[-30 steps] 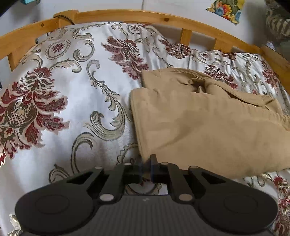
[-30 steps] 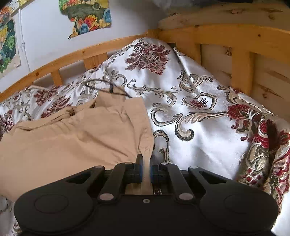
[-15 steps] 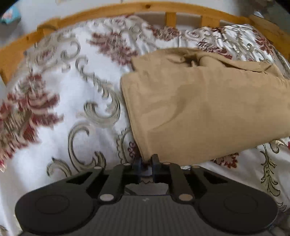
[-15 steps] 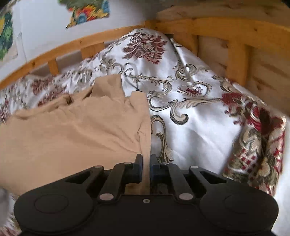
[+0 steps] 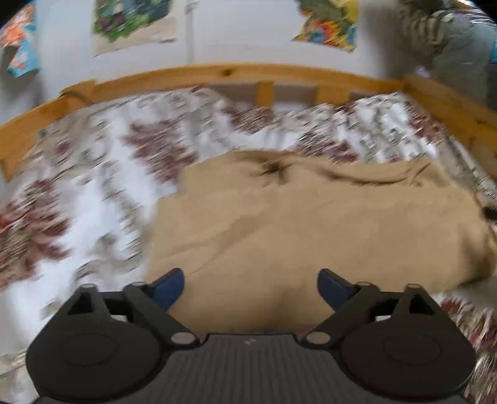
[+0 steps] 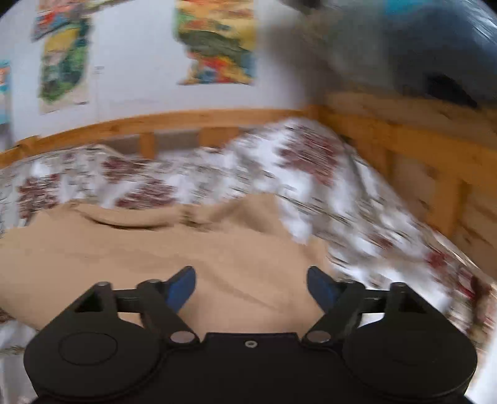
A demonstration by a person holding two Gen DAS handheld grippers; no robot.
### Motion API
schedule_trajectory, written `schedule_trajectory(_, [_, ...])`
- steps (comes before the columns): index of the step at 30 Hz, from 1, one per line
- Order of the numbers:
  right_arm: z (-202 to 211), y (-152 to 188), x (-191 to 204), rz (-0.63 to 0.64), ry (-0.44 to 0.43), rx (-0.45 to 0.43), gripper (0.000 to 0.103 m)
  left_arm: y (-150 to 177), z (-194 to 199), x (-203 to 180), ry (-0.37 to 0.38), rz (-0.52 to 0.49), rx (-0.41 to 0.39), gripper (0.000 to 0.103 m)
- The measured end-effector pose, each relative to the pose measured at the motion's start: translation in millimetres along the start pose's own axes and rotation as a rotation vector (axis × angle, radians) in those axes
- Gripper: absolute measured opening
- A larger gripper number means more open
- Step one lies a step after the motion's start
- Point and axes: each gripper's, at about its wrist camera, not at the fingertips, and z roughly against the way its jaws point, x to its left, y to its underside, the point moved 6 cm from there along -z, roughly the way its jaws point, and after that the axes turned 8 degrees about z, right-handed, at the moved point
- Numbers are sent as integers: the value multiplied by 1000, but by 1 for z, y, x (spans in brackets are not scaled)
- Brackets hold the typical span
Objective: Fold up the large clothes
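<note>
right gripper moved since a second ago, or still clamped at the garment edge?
Yes. The right gripper has backed away from the wooden bed rail, which now sits lower in view with more wall above. Its jaws have just opened, releasing the tan garment.

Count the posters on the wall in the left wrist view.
3, though the frame is blurred and its edges may hide more: one at the far left edge, one left of centre, one right of centre.
</note>
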Motion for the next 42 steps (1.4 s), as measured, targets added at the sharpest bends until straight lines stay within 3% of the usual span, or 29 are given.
schedule_trajectory(3, [-21,-16,46,76,-57,-35,102,-17,-30,-35,-29,-7,-42,98])
schedule_trajectory(9, [-85,-38,87,120,-7,-74,102,-40,-91,-61,-66,-94,-133,99])
schedule_trajectory(12, [-120,-34,92,137,35,-16,102,-38,-119,-53,-99,-94,-115,99])
schedule_trajectory(15, [-146,-18,99,179,35,49,102,-28,-144,-34,-84,15,-35,100])
schedule_trajectory(17, [-155,-8,108,234,54,70,102,-21,-153,-28,-70,55,-22,101])
schedule_trajectory(22, [-165,6,110,247,69,73,102,-12,-166,-32,-119,-1,-38,103])
schedule_trajectory(27, [-158,1,105,227,29,82,102,-15,-152,-28,-122,23,-37,102])
schedule_trajectory(29, [-139,-8,99,193,11,60,102,-18,-131,-22,-156,74,-74,102])
schedule_trajectory(33, [-92,-11,93,199,2,14,102,-11,-95,-18,-117,143,-107,102])
schedule_trajectory(38, [-73,17,89,202,17,66,102,10,-102,-26,-135,46,-38,102])
schedule_trajectory(42, [-83,42,86,171,-9,73,102,21,-112,-27,-150,-18,-73,103])
